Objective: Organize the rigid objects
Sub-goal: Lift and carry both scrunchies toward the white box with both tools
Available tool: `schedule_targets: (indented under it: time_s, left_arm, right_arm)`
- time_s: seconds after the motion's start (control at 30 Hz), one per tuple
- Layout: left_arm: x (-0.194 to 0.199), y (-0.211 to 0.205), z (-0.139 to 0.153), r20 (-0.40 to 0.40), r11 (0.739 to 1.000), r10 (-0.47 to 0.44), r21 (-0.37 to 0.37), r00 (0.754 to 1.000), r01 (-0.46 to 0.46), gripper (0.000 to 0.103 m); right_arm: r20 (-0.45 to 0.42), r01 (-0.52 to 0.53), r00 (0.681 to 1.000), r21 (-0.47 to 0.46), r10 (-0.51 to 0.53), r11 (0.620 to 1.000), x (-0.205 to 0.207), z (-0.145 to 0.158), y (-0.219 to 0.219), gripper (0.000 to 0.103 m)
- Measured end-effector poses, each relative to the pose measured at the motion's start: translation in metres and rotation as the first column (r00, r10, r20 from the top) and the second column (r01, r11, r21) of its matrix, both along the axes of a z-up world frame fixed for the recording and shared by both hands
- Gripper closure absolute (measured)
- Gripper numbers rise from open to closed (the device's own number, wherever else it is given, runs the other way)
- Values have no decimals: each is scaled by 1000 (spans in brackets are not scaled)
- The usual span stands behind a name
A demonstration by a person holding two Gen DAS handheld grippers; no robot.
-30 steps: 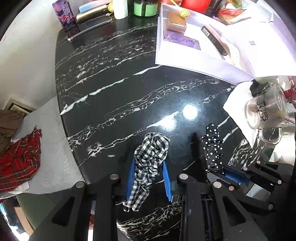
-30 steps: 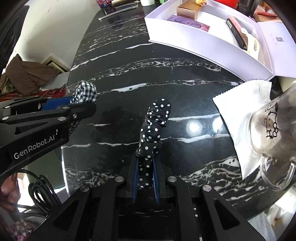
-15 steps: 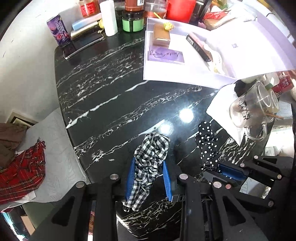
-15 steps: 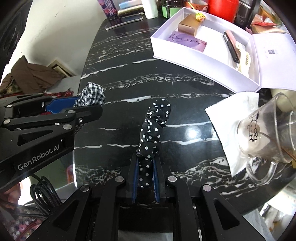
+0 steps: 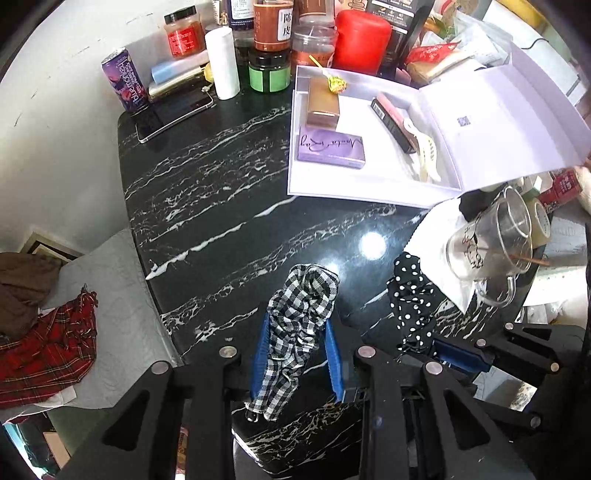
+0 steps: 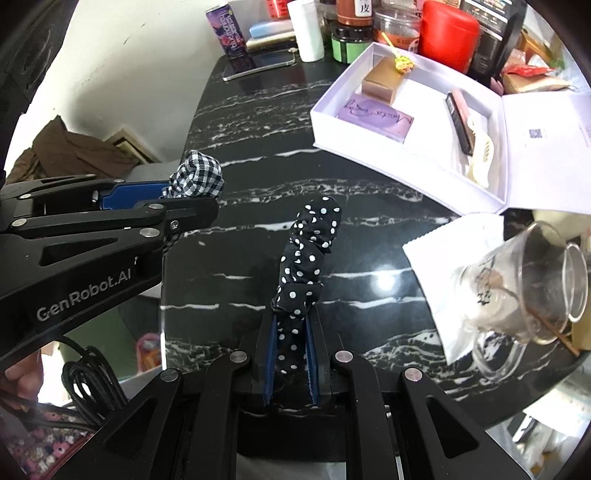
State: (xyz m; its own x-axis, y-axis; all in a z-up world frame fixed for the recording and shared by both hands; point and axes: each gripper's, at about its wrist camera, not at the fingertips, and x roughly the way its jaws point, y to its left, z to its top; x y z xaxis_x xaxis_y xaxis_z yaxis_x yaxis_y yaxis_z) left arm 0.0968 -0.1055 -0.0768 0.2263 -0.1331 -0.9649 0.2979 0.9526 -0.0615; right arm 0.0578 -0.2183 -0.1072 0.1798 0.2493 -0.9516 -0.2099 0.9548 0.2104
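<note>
Right now your left hand-held gripper [image 5: 297, 360] is clamped narrow on a black-and-white checked scrunchie [image 5: 299, 325], its blue pads [image 5: 258, 360] pressing the fabric from both sides while the loop's far end sticks out past the fingertips. Your right hand-held gripper [image 6: 291, 354] is pinched tight on a black scrunchie with white polka dots [image 6: 306, 258], which also stands out beyond the jaws. Both scrunchies hang clear above the black marble bench [image 5: 221, 206], side by side and apart. On the left tool's flank, in the right wrist view, you can read "GenRobot.AI" [image 6: 83, 293].

Beyond the fingertips lies an open white box [image 5: 369, 184], its lid folded back with a small QR code printed on it. Inside sit a purple card with cursive script [image 5: 330, 147] too loose to read, a bronze carton [image 5: 323, 103], a dark slim box [image 5: 393, 120] and a cream hair claw [image 5: 426, 158]. Just right of the scrunchies a glass mug [image 5: 487, 247] lies tilted on a white napkin [image 5: 439, 236]. At the bench's far edge you see a purple can reading "bluemonkey" [image 5: 125, 83], a phone [image 5: 173, 112], a red canister [image 5: 360, 38] and a jar with Chinese characters [image 5: 273, 24].
</note>
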Motion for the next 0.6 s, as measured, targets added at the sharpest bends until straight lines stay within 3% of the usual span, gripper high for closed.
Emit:
schedule_targets:
  time_s: [0.6]
  left_arm:
    - [44, -34, 25, 49, 998, -51, -26, 997, 53, 76]
  right_arm:
    - [55, 23, 998, -10, -22, 1000, 40, 29, -33, 89]
